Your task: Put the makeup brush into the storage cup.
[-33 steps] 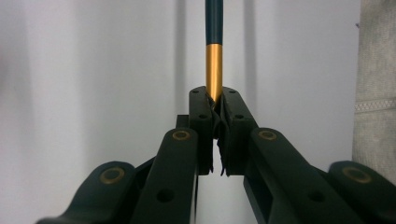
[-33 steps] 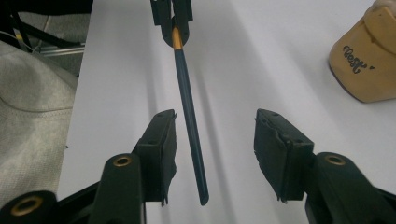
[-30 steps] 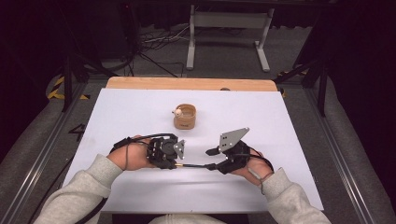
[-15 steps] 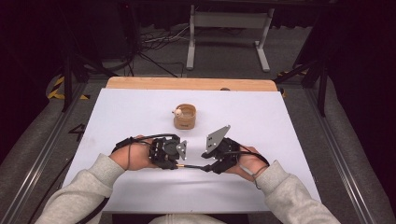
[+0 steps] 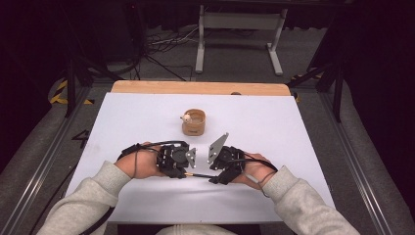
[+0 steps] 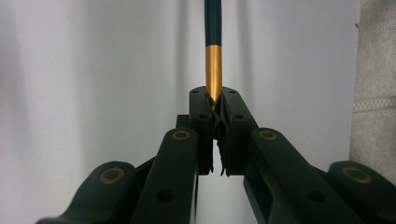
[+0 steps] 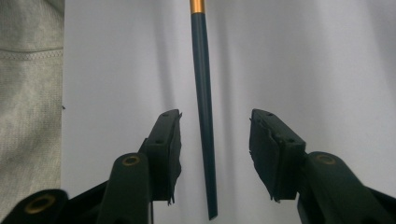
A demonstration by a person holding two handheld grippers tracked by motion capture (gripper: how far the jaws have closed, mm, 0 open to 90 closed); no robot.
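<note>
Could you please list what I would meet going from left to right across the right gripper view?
Grey sleeve → one black claw finger → dark blue stick with a gold band → the other claw finger, all over the white table.

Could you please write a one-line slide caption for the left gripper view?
Left gripper shut on the gold band of a dark slender stick above the white table.

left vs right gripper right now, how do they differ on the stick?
The left gripper is shut on the stick's gold band; the right gripper is open, jaws either side of the dark shaft without touching. The left holds an end; the right straddles the other end. Both point along the stick.
</note>
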